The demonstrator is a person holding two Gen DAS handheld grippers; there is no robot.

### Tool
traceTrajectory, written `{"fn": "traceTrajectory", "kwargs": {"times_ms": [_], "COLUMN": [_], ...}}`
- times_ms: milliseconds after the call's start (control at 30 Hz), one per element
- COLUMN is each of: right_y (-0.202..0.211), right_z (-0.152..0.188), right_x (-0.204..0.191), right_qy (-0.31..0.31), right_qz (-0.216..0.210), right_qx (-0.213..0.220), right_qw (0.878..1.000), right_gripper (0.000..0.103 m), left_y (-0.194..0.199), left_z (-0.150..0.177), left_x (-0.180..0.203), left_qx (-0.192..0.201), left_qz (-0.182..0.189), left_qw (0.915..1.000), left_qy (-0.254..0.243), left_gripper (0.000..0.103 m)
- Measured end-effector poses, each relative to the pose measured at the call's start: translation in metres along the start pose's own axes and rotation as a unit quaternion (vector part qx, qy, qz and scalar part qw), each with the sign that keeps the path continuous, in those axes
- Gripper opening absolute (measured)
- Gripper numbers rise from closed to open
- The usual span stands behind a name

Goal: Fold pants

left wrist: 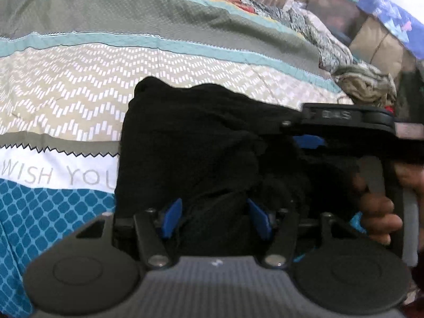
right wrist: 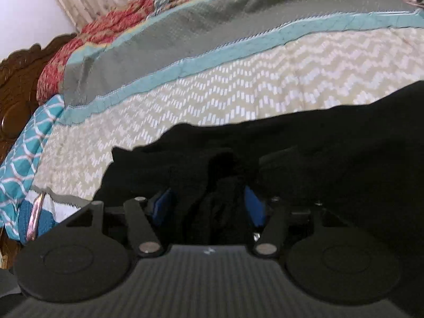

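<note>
Looking along my left gripper (left wrist: pixel 216 216), I see its blue pads spread with the black pants (left wrist: pixel 201 143) bunched between them and heaped just ahead on the patterned bedspread (left wrist: pixel 66 84); whether they pinch the cloth I cannot tell. My right gripper (right wrist: pixel 209 205) also stands spread, dark folds lying loose between its pads. My worry is that a shallow bite catches one layer only, so the fold sags crooked.

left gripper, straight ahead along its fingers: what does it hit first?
The black pants. The fabric already bunches between the left gripper's blue pads, so contact is near immediate. The bedspread probably lies just beneath; depth is hard to judge.
</note>
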State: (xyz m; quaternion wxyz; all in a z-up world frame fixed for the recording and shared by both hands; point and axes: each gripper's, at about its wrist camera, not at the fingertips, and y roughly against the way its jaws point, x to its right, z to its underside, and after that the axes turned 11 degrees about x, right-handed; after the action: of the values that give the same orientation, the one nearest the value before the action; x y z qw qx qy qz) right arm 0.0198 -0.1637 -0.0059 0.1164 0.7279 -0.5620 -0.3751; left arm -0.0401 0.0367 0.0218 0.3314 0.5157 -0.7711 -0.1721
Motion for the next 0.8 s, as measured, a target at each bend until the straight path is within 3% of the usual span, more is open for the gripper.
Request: {"fn": "traceTrajectory", "kwargs": {"times_ms": [100, 233, 500, 800], "right_y": [0.023, 0.049, 0.072, 0.089], "right_z": [-0.002, -0.004, -0.002, 0.002], "right_x": [0.006, 0.02, 0.056, 0.091], "right_qy": [-0.012, -0.022, -0.065, -0.105], "right_qz": [-0.021, -0.021, 0.029, 0.07], "right_qx": [0.03, 0.061, 0.087, 0.103], "right_qw": [0.999, 0.998, 0.994, 0.987], "right_gripper": [0.063, 0.063, 0.063, 0.063], "left_y": [0.013, 0.027, 0.011, 0.007], "left_z": [-0.005, -0.008, -0.001, 0.003], "left_x": [-0.006, -0.012, -0.006, 0.001], "left_qx": [0.018, 0.03, -0.002, -0.006], "left_qz": [0.008, 0.005, -0.028, -0.039], "left_qw": [0.9996, 0.9991, 0.9994, 0.9992], "left_qy": [0.018, 0.029, 0.02, 0.003], "left_gripper": [0.066, 0.067, 0.071, 0.074]}}
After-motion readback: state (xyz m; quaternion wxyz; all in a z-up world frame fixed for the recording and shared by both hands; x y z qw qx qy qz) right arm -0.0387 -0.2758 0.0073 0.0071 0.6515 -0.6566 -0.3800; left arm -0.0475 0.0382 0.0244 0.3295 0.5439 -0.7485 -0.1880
